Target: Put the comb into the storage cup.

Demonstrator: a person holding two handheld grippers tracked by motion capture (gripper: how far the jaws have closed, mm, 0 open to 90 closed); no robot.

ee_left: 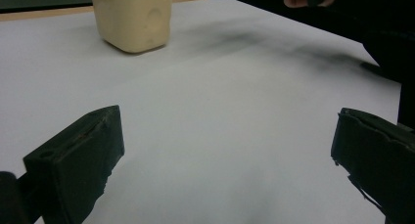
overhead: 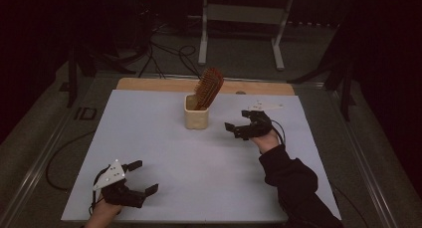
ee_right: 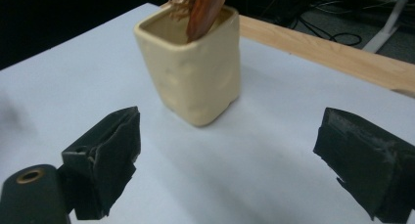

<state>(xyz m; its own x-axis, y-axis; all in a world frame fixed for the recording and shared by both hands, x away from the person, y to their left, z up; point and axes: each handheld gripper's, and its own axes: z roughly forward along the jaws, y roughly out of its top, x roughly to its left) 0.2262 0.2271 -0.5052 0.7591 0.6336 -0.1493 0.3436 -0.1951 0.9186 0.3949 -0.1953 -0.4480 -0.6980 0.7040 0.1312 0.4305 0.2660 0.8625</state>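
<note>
Cream holder (overhead: 196, 117): squarish cup, upright on the white tabletop (overhead: 199, 178) toward its far middle, near the bare wooden strip at the far edge. Hairbrush (overhead: 207, 87): reddish-brown, standing handle-down in the holder, bristled head leaning out to the right above the rim. Right tool (overhead: 238, 125): just right of the holder, apart from it, pointing toward it; jaws spread wide, nothing between them, touching nothing; the right gripper view places the holder (ee_right: 193, 67) ahead between the jaws. Left tool (overhead: 142, 177): near corner of the tabletop, well apart from the holder; jaws wide apart, empty. Dark sleeve (overhead: 293, 180) on the right forearm.
</note>
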